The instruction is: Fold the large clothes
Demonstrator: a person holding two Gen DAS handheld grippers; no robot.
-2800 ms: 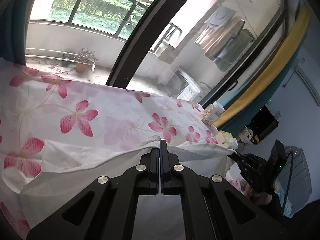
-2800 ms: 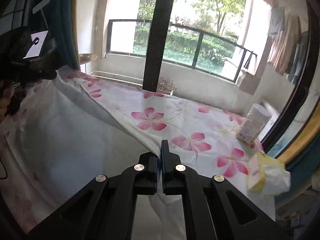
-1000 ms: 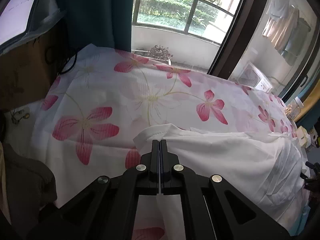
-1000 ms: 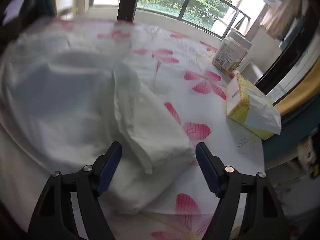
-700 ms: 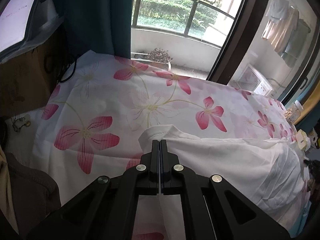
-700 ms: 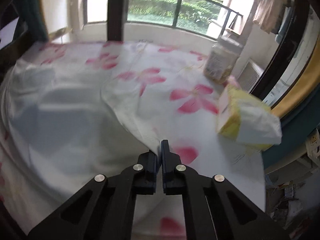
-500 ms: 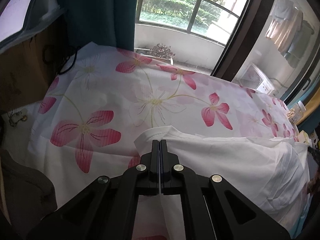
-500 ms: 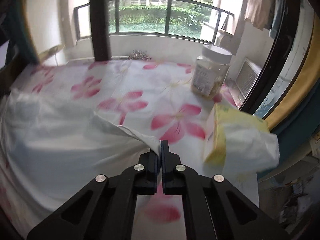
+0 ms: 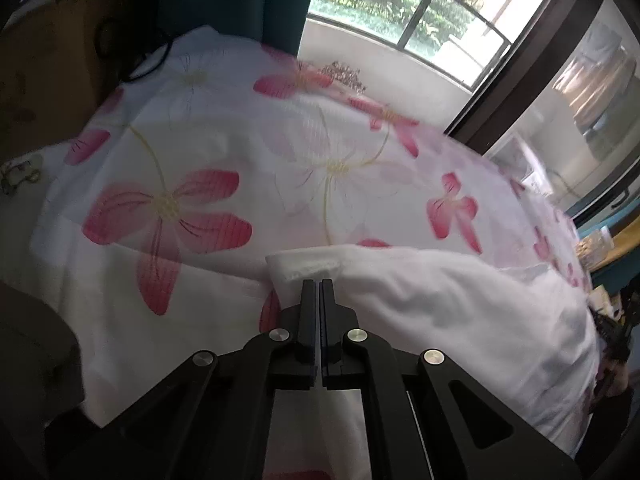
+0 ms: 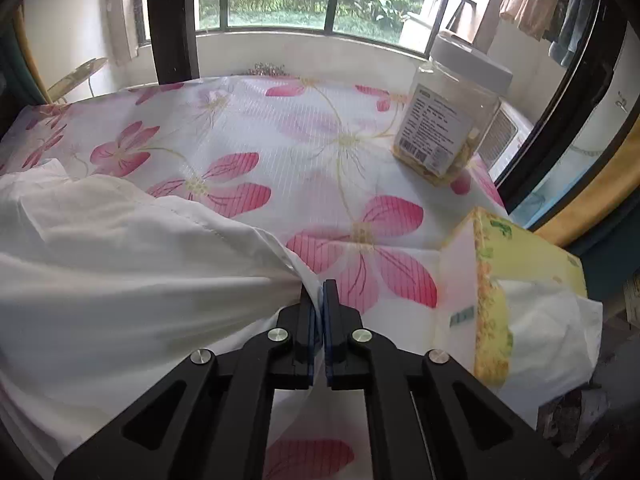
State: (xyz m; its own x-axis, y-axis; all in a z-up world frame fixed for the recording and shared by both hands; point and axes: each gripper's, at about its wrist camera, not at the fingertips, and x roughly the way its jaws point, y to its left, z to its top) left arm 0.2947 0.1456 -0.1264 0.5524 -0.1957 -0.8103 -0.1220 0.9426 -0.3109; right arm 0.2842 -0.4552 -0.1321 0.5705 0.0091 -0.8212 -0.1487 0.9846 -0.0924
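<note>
both grippers pinch the white cloth (image 10: 120,280) on the flowered table (image 10: 320,140): left gripper (image 9: 321,280) at a corner, right gripper (image 10: 319,282) maybe at an edge.

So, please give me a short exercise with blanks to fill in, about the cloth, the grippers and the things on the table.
1. Both the left gripper and the right gripper are shut on the ____ garment.
2. The tablecloth has pink ____ printed on it.
3. The clear jar has a ____ lid.
4. The tissue box is mostly ____.

Missing words: white; flowers; white; yellow
</note>
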